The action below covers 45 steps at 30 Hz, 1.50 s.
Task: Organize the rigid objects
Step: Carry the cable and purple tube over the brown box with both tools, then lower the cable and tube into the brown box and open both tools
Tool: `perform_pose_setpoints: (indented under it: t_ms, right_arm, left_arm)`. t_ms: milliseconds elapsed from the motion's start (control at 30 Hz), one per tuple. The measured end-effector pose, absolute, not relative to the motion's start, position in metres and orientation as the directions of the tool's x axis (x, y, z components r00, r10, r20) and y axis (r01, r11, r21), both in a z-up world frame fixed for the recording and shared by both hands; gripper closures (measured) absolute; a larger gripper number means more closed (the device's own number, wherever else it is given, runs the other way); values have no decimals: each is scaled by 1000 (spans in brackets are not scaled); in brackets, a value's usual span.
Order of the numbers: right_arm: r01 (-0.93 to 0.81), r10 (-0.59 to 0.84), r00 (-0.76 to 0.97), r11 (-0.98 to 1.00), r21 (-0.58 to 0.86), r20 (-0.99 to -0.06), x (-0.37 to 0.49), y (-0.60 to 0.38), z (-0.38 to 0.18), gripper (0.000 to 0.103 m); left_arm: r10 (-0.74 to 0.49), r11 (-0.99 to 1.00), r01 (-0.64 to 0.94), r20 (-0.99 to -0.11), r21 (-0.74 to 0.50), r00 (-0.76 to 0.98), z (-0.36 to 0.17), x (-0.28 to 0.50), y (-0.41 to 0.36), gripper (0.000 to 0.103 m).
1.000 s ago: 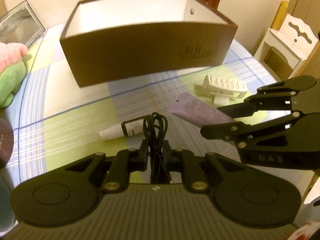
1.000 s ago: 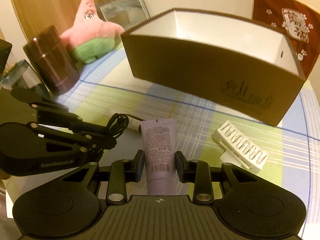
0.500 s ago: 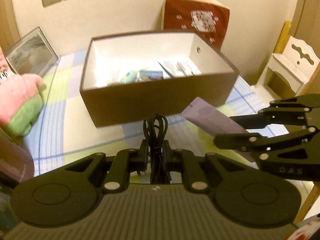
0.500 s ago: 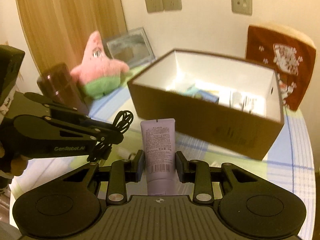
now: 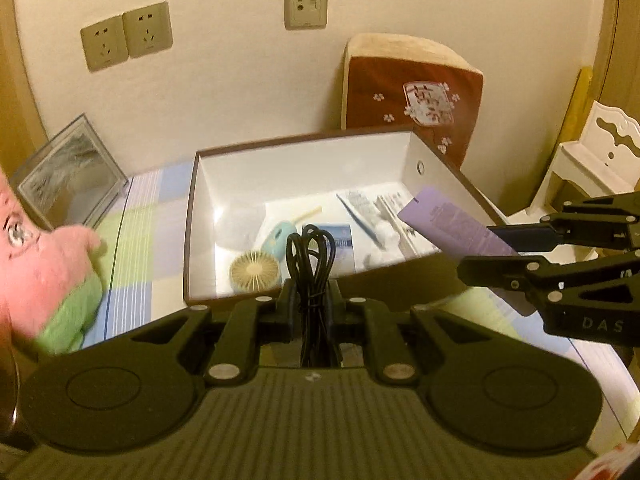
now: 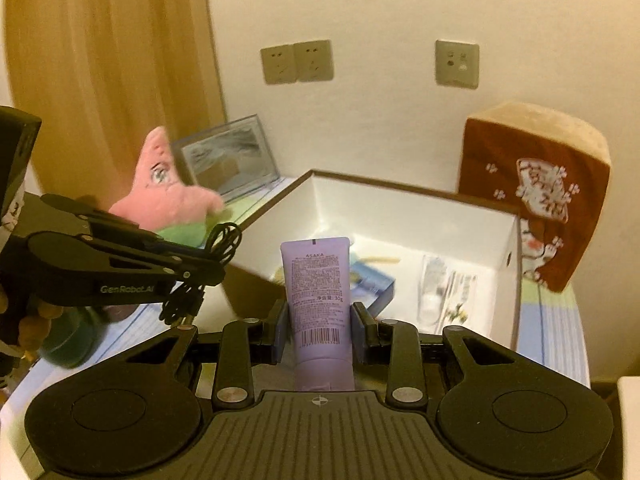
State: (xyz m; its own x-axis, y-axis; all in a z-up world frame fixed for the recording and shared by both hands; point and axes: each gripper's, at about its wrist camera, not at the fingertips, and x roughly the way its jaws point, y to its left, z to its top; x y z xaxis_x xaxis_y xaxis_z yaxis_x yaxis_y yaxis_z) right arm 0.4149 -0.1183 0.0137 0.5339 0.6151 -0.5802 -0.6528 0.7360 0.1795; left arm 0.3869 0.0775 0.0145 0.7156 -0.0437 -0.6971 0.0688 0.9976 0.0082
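Left wrist view
- Left gripper: jaws drawn in tight on a coiled black cable, whose loops stand upright between the fingers.
- Cable position: held in the air in front of the near wall of the brown box, its loops seen against the box interior.
- Box: open-topped, white inside, standing on a checked tablecloth of blue, green and white.
- Box contents: a small round fan with a pale teal handle, a blue card packet, and clear-wrapped items toward the right side.
- Right gripper: enters from the right, clamped narrow on a purple tube that angles over the box's right front corner.
- Surroundings: a pink and green starfish plush at left, a framed picture behind it, a red cushion against the wall.

Right wrist view
- Right gripper: fingers pressed on both sides of the purple tube, printed face and barcode toward the camera, crimped end up.
- Tube position: held upright in front of the open box, above its near edge.
- Left gripper: reaches in from the left with the black cable pinched at its tip, beside the box's left corner.
- Person: fingers visible at the left edge, around the left gripper's handle.
- Background: plush, framed picture, red cushion.
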Motion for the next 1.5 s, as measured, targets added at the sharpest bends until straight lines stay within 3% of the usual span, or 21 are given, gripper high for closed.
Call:
perform_pose_setpoints:
  t_ms: [367, 833, 1500]
  right_arm:
    - [-601, 584, 556, 774, 199, -591, 485, -112, -2, 70]
    - [-481, 525, 516, 831, 278, -677, 565, -103, -51, 70]
    - [-359, 500, 513, 863, 355, -698, 609, -93, -70, 69]
  left_arm:
    - [-21, 996, 73, -702, 45, 711, 11, 459, 85, 91]
    - [-12, 996, 80, -771, 50, 637, -30, 542, 84, 90]
    - [-10, 992, 101, -779, 69, 627, -47, 587, 81, 88]
